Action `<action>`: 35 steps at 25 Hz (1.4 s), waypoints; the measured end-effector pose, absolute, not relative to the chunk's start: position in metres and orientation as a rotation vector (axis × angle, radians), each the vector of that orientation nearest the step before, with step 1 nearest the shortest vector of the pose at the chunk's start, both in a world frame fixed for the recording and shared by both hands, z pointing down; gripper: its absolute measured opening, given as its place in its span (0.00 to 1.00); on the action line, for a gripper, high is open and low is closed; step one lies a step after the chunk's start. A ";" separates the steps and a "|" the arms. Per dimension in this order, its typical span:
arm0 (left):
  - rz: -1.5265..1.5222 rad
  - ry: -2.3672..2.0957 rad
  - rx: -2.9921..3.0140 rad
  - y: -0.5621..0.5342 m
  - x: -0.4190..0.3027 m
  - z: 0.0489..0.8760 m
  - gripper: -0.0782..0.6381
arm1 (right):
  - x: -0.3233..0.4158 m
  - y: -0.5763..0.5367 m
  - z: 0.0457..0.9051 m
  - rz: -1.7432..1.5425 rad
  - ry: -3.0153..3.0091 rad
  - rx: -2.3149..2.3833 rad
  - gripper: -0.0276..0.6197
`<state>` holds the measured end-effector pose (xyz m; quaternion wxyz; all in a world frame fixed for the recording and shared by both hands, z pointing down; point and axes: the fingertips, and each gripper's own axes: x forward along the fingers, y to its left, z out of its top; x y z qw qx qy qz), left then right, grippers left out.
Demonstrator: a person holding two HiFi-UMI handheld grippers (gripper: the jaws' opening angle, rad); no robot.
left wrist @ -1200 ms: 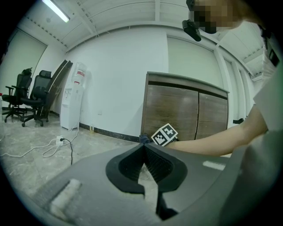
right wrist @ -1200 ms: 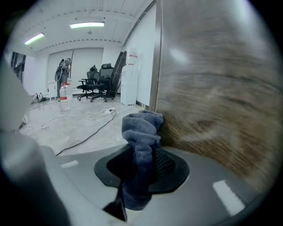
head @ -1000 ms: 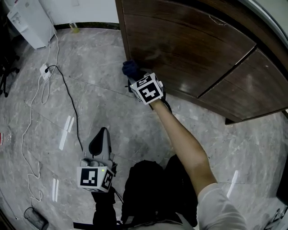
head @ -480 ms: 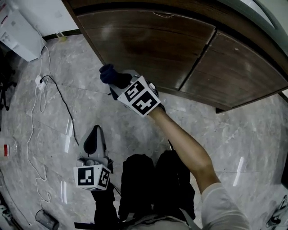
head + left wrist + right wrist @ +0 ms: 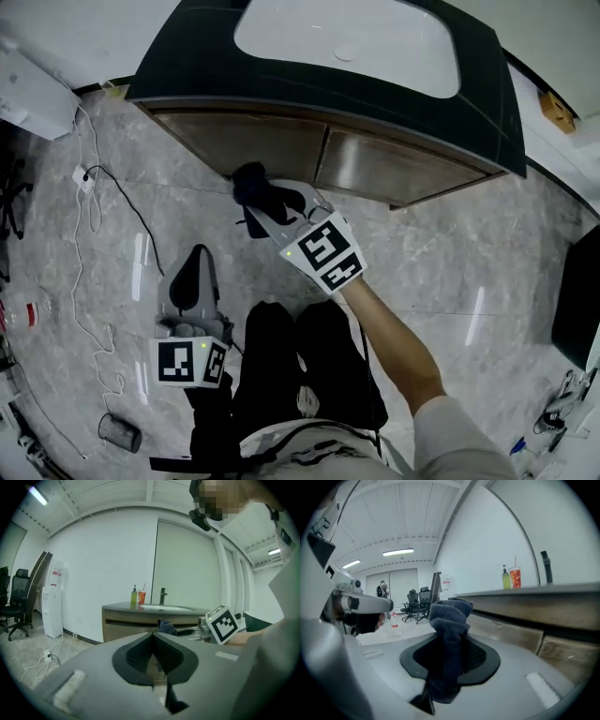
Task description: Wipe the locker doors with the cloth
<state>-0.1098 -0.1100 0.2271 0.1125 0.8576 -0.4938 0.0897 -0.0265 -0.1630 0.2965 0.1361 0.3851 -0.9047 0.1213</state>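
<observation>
1. Since a second ago the right hand-held gripper [image 5: 262,204] has been backing off from the cabinet. Then the cloth [image 5: 251,182] was lying against the door wood. Now the whole cabinet is showing, with its dark tabletop [image 5: 487,103] and the sink [image 5: 347,42].
2. The right hand-held gripper is clamping the dark blue cloth between its jaws, with a bunched end sticking out past the tips.
3. The left hand-held gripper [image 5: 194,274] is hanging low, well apart from the cabinet, with its jaws pressed together on nothing.
4. The cloth is sitting just in front of the cabinet's left door [image 5: 244,145], near that door's lower edge, and the right door [image 5: 403,164] is lying further along the front.
5. The coming wipe is turning on this, as I judge it: the doors are lying ahead and to the right of the cloth, side by side along the cabinet front, and the right hand is much nearer.
6. In the head view the cloth is overlapping the door edge, so contact is unclear.
7. The right gripper view is showing the cloth [image 5: 449,618] standing clear of the cabinet front [image 5: 543,625], and it alone is showing a bottle [image 5: 506,579] and a cup [image 5: 515,578] on the tabletop.
</observation>
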 end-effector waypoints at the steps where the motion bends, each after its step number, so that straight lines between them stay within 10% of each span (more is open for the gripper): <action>1: 0.260 -1.431 2.523 -0.110 -0.103 0.203 0.11 | -0.014 -0.154 0.272 0.368 -2.611 1.158 0.21; 16: 0.229 -1.325 2.643 -0.054 -0.035 -0.088 0.11 | 0.094 -0.004 -0.019 0.434 -2.442 1.663 0.20; 35: 0.099 -1.032 2.834 0.066 -0.070 -0.198 0.11 | 0.094 0.147 -0.148 0.285 -2.149 2.178 0.20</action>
